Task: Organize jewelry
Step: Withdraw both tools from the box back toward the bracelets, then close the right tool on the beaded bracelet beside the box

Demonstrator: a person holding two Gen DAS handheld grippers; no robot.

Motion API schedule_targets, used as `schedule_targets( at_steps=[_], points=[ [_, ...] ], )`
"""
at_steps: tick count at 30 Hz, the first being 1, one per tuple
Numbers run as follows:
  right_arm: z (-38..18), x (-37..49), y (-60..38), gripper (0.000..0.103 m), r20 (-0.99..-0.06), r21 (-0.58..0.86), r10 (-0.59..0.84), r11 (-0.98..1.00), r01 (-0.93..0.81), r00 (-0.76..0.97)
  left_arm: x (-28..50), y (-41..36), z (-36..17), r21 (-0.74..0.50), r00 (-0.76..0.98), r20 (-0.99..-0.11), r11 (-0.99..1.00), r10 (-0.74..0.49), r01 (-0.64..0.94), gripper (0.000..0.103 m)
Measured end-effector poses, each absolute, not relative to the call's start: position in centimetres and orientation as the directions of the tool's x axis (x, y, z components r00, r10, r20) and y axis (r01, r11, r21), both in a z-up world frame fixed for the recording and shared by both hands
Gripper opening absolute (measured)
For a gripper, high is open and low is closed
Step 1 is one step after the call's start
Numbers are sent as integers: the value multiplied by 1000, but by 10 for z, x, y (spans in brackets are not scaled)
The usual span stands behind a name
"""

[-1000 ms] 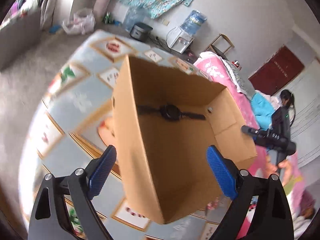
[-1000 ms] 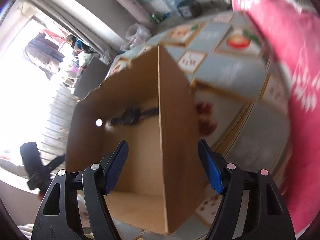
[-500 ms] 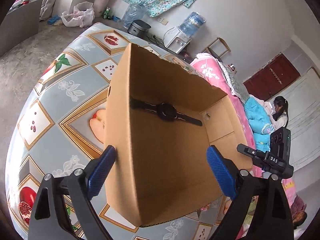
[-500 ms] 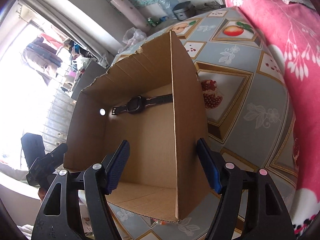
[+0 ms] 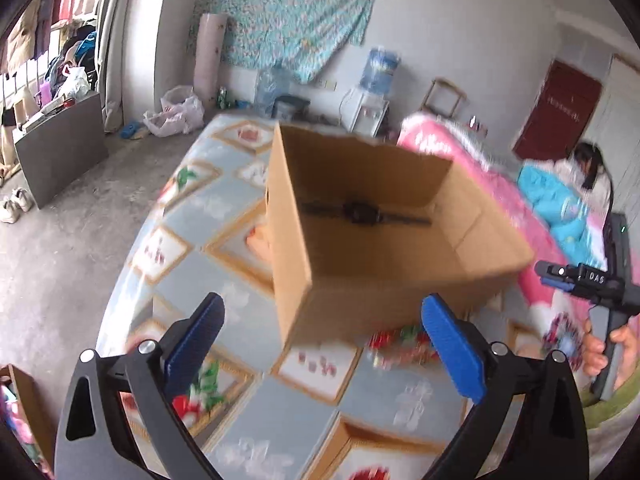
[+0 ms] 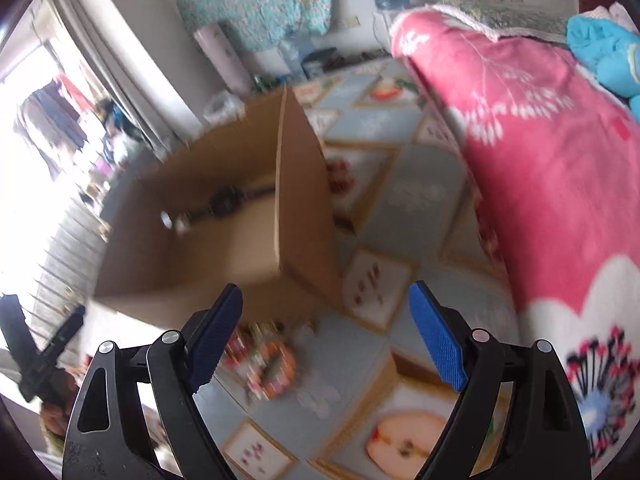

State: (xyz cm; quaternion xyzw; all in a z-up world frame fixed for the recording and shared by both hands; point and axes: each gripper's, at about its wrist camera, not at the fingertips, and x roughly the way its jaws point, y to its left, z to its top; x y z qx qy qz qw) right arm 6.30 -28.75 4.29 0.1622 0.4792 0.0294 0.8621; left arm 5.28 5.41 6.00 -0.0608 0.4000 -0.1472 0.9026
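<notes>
Legible writing: only the letters "DAS" in white on the black body of the right gripper (image 5: 588, 280), seen at the right edge of the left wrist view, held by a hand (image 5: 608, 344). Gold characters on the dark red door (image 5: 558, 110) at upper right are too small to read.

Left gripper (image 5: 320, 344): blue pads spread wide, nothing between them. Right gripper (image 6: 324, 336): likewise spread, holding nothing.

The task item, a black wristwatch (image 5: 362, 214), lies flat on the floor of the open cardboard box (image 5: 292, 264), toward the far wall, at frame centre. In the right wrist view the watch (image 6: 226, 200) is motion-blurred and partly hidden behind the box's (image 6: 304, 216) near corner wall.

The box stands on a fruit-patterned cover (image 5: 192, 272). A small colourful cluster (image 5: 400, 344) lies just in front of the box; blur prevents identification in either view.

Only the left wrist view shows the water dispenser (image 5: 374, 92) in full and a seated person (image 5: 588, 176) at right. Only the right wrist view shows the full pink floral blanket (image 6: 540, 160); its left side is overexposed by window glare.
</notes>
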Motion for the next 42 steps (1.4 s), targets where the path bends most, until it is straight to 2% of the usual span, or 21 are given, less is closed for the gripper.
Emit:
schedule_targets(
  at_steps=[5, 8, 13, 15, 21, 27, 33, 35, 37, 39, 42],
  points=[
    [-5, 41, -248, 82, -906, 153, 119, 987, 54, 406, 43, 26, 2, -145, 505, -831, 968, -232, 206, 97],
    [-21, 37, -229, 82, -919, 30, 22, 999, 16, 393, 44, 16, -17, -103, 484, -854, 975, -189, 198, 97],
    [-32, 35, -223, 95, -920, -48, -39, 999, -14, 389, 47, 12, -33, -53, 459, -878, 979, -139, 197, 97],
    [-33, 34, -220, 95, -913, -78, -60, 996, -30, 403, 45, 8, -37, 9, 471, -876, 974, -101, 226, 98],
    [-36, 37, -227, 95, -923, -23, -13, 999, -23, 385, 44, 7, -39, 10, 470, -875, 968, -113, 252, 98],
    [-18, 42, -230, 95, -919, -34, -18, 999, -36, 394, 46, 9, -38, 10, 485, -866, 965, -122, 261, 98],
    [31, 49, -206, 94, -810, 197, 228, 974, -116, 540, 39, 10, -41, 11, 508, -851, 963, -133, 271, 98],
    [28, 59, -192, 87, -803, 264, 305, 952, -153, 512, 37, 10, -41, 10, 508, -850, 960, -139, 280, 98],
    [19, 69, -184, 72, -814, 296, 332, 943, -152, 477, 38, 10, -40, 10, 505, -851, 957, -145, 291, 98],
    [10, 78, -178, 62, -827, 303, 331, 943, -137, 454, 38, 10, -40, 9, 506, -850, 957, -146, 291, 98],
    [2, 88, -177, 52, -842, 302, 315, 948, -102, 439, 39, 10, -40, 9, 509, -847, 953, -153, 302, 98]
  ],
)
